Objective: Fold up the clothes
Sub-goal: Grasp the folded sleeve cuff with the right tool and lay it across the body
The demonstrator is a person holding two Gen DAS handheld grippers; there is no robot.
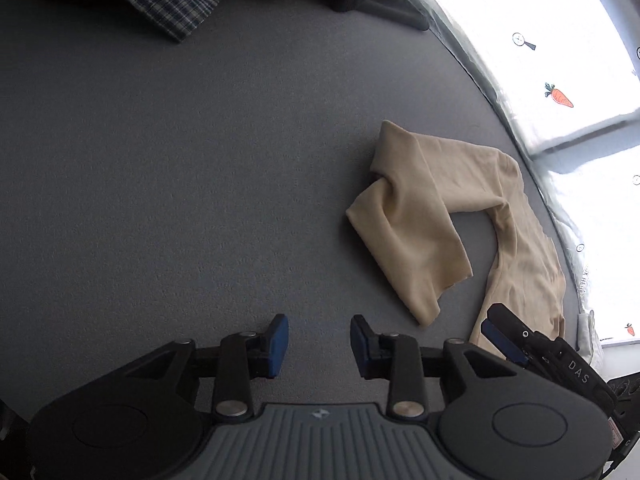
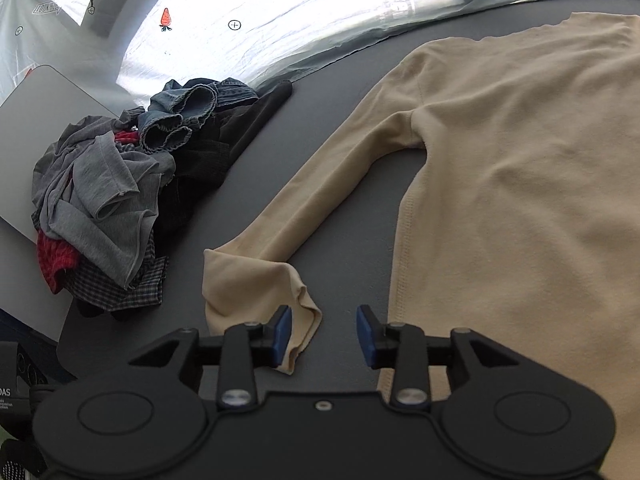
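While both claws gape, tan shirt point(image 2: 520, 184) lies flat, seemingly unheld.

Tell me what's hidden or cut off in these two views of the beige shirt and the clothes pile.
- Beige shirt: right wrist view's right edge cuts off its far side.
- Clothes pile: garments overlap, lower ones hidden.
- Plaid shirt: left wrist view's top edge crops it.

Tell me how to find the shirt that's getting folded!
Look at the big dark grey table. A messy pile of clothes sits at one side, grey, red, denim and checked. The beige long-sleeved shirt lies apart from it, spread flat, the only plain sandy-coloured thing there.
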